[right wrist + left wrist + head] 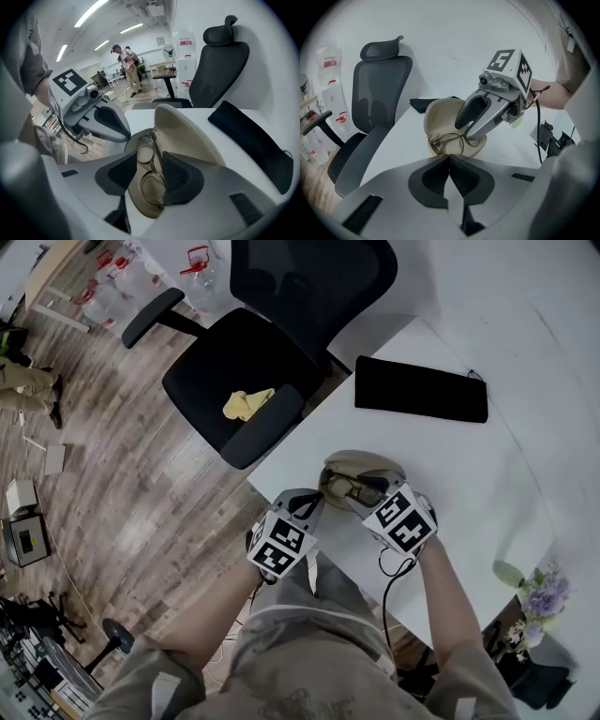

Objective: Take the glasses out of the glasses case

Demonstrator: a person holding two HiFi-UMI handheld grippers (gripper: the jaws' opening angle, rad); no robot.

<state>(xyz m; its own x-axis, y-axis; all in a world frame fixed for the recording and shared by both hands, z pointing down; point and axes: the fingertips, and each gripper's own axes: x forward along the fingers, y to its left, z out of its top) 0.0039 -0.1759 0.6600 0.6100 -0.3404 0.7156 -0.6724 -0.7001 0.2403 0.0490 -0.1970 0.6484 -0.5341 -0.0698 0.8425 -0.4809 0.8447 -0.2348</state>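
Right gripper (149, 161) is nearer: jaws partly open, straddling the glasses (151, 190), nothing clamped yet. They lie lengthwise along the jaws inside the open glasses case (187, 133). Left gripper (449, 158) sits closed, empty, just short of it.

A black office chair (272, 343) stands on the wooden floor (112, 456), drawn up to the corner of the white counter (450, 465). A crumpled yellow cloth (247, 403) lies on its seat. A flat black pouch (420, 390) rests on the counter, just beyond the chair. Purple flowers (539, 596) show at the counter's lower right edge. In the right gripper view, a person (127, 65) stands far back in the room, with a fan (169, 48) near the wall.
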